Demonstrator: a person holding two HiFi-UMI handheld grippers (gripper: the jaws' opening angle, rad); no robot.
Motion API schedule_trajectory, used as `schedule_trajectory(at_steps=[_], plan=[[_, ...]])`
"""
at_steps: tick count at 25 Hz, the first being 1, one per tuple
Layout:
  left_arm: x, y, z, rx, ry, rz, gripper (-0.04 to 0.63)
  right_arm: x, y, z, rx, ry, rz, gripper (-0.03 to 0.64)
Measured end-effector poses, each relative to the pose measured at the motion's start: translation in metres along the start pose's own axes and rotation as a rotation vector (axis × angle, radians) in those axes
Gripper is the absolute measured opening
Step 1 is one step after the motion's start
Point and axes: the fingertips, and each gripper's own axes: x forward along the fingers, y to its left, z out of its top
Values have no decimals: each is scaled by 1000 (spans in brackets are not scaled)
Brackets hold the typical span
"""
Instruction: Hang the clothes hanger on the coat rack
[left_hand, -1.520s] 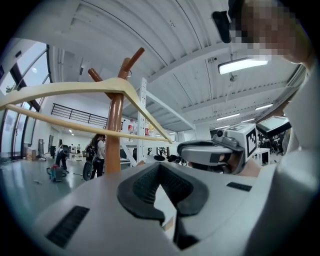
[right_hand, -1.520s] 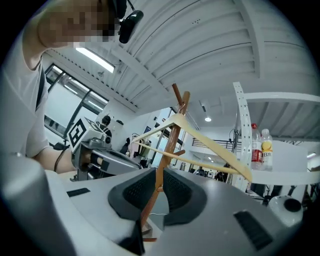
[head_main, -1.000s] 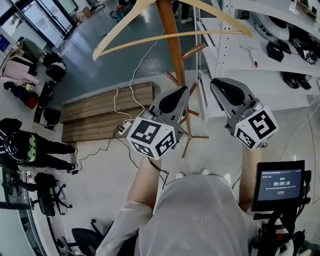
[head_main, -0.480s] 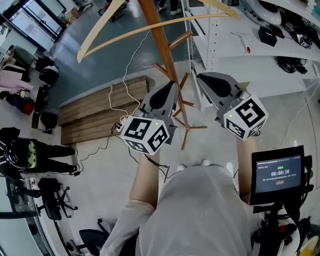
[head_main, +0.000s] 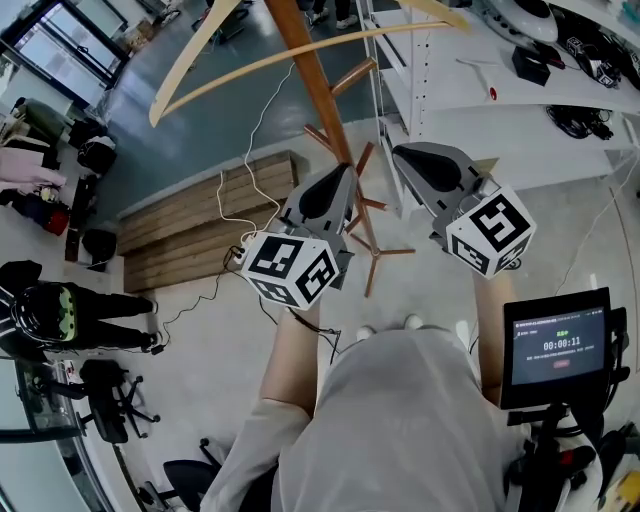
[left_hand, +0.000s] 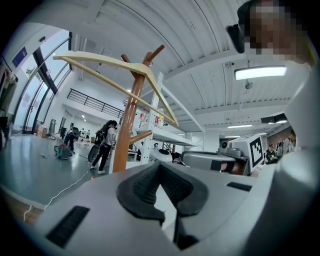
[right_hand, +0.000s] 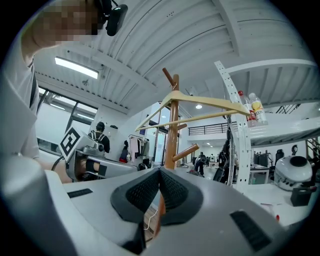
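A pale wooden clothes hanger (head_main: 300, 55) hangs at the top of the brown wooden coat rack (head_main: 320, 100), its arms spread left and right. Neither gripper touches it. My left gripper (head_main: 343, 172) is level, just left of the rack's pole and well below the hanger, shut and empty. My right gripper (head_main: 402, 155) is to the right of the pole, also shut on nothing. In the left gripper view the hanger (left_hand: 115, 62) and rack (left_hand: 127, 130) stand beyond the closed left gripper (left_hand: 160, 167). In the right gripper view the hanger (right_hand: 200, 102) sits on the rack (right_hand: 172, 130) past the right gripper (right_hand: 160, 172).
White shelving (head_main: 470, 90) with gear stands right of the rack, with bottles (right_hand: 255, 107) on a shelf. A wooden pallet (head_main: 210, 225) and a white cable lie on the floor to the left. A screen on a stand (head_main: 555, 345) is at the lower right. Office chairs (head_main: 110, 400) are at the lower left.
The head view has shifted, so rack and hanger sit further left in the picture. The right gripper has sunk slightly. The hanger stays on the rack, untouched.
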Motion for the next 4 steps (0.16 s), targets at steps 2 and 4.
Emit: schedule_trajectory(at_steps=[2,4], plan=[[0,-1,0,2,0,-2,2,-1,0,-1,-1,1,-1,12],[1,-2,-1,3,1,-3,2,-2,-1,-1,0,1,-2,12]])
